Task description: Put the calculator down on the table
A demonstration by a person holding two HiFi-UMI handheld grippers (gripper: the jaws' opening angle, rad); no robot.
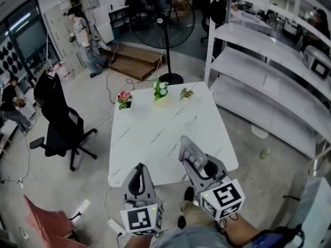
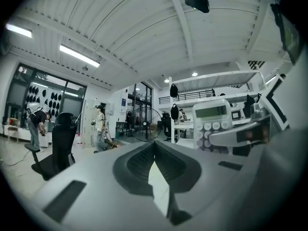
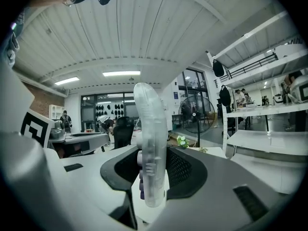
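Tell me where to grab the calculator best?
Take the calculator by its lower half, as the right gripper does: pads on its flat front and back, coming from the bottom end. It is thin and flat, so those wide faces likely hold steadiest.

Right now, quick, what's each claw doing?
Left gripper: closed, holding nothing.
Right gripper: closed on the calculator.

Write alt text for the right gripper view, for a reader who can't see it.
The right gripper grips a pale calculator, seen edge-on and standing upright between its jaws. Beyond it lie a white table with small potted flowers, a standing fan and white shelves at the right.
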